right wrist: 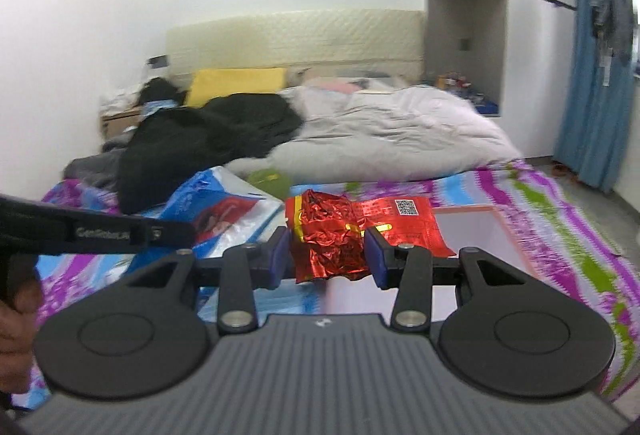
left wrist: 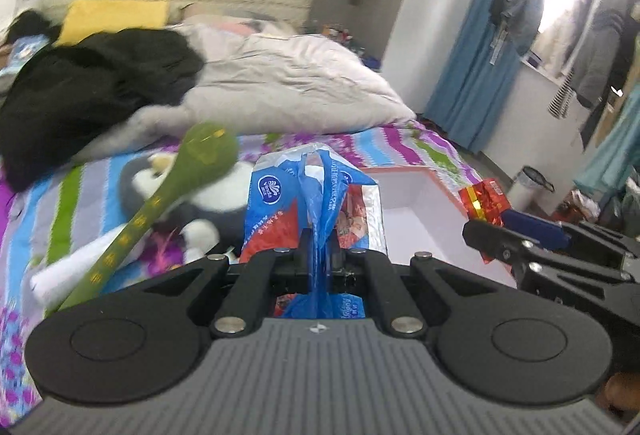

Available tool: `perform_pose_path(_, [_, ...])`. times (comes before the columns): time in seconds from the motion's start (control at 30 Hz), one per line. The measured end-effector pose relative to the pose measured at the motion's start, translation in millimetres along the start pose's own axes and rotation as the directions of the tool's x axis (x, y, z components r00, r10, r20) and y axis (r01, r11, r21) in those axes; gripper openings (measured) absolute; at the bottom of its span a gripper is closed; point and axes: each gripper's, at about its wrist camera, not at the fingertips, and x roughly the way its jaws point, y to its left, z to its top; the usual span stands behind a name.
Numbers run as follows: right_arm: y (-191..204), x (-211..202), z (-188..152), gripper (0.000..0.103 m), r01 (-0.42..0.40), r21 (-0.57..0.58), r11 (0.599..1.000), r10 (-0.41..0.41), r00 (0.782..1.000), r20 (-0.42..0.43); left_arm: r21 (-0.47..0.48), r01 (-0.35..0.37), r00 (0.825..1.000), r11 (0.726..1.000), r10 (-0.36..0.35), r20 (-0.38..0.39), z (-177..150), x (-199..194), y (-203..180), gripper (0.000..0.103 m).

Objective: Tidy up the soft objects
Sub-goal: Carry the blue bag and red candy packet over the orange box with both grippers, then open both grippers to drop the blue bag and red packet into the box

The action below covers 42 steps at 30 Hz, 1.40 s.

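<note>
Two grippers each hold something soft above the bed (left wrist: pixel 400 143). The left gripper (left wrist: pixel 320 255) has its jaws pressed together on the thin blue handle of the tissue pack (left wrist: pixel 280 211); it looks light and squashy. The right gripper (right wrist: pixel 327 255) pinches the crinkly red packet (right wrist: pixel 332 247) by its middle, near the white box (right wrist: pixel 472 231); it may slip.

Your right gripper (right wrist: pixel 327 255) has its blue pads (right wrist: pixel 374 255) pressed on either side of a crumpled red foil packet (right wrist: pixel 340 235), held above the striped purple, blue and green bedsheet (right wrist: pixel 560 235). Just beyond it lies an open white box with an orange rim (right wrist: pixel 472 231). To your left, your other gripper's black arm (right wrist: pixel 100 233) crosses a blue and white plastic tissue pack (right wrist: pixel 224 211).
</note>
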Motion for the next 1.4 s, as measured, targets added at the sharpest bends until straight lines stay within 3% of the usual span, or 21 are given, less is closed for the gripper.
perform_pose_path(0.13, [-35.3,33.7,2.5,0.045,0.076,0.032,0.997,-0.074,0.994,-0.079,0.025,0.032,0.999,0.999,-0.031,-0.04,24.3,36.4,-19.8,0.006])
perform_pose_path(0.2, [-53.2,49.9,2.0,0.045,0.081,0.065,0.995,-0.072,0.989,-0.13,0.041,0.047,0.996,0.998,-0.043,-0.08,33.0,59.8,-30.0,0.006])
perform_pose_path(0.33, [-75.0,80.6,-4.3,0.045,0.149,0.043,0.988,-0.136,0.965,-0.223,0.046,0.051,0.983,0.998,-0.042,-0.18,30.6,109.7,-43.5,0.006])
perform_pose_path(0.43, [-94.2,104.3,-17.2,0.045,0.134,0.093,0.987,-0.1,0.947,-0.305,0.027,0.048,0.961,0.998,-0.039,-0.273,18.5,150.0,-50.0,0.006])
perform_pose_path(0.57, [-118.7,133.5,-37.3,0.045,0.186,0.116,0.976,-0.128,0.914,-0.385,-0.001,0.052,0.93,0.999,-0.049,-0.365,7.6,190.1,-52.9,0.006])
perform_pose_path(0.7, [-138.0,151.2,-59.6,0.045,0.201,0.171,0.965,-0.102,0.881,-0.462,0.04,0.045,0.913,0.998,-0.025,-0.407,6.3,214.4,-61.3,0.006])
perform_pose_path(0.83, [-143.6,153.5,-71.5,0.045,0.206,0.171,0.963,-0.098,0.866,-0.49,0.075,0.056,0.904,0.996,-0.019,-0.427,9.3,225.5,-71.4,0.006])
perform_pose_path(1.0, [-147.9,153.6,-75.9,0.047,0.202,0.181,0.962,-0.088,0.863,-0.498,0.072,0.068,0.891,0.995,-0.029,-0.453,9.0,232.7,-76.7,0.007])
perform_pose_path(1.1, [-151.7,152.8,-73.3,0.066,0.204,0.204,0.957,-0.079,0.866,-0.493,0.043,0.07,0.881,0.997,-0.042,-0.471,8.3,234.1,-73.8,0.014])
perform_pose_path(1.23, [-149.5,147.4,-67.5,0.067,0.192,0.187,0.963,-0.081,0.874,-0.479,0.039,0.075,0.886,0.996,-0.048,-0.462,9.4,229.3,-69.9,0.024])
perform_pose_path(1.4, [-146.1,129.9,-58.3,0.067,0.185,0.218,0.958,-0.078,0.903,-0.423,0.038,0.074,0.91,0.997,-0.052,-0.412,16.1,209.4,-61.6,0.028])
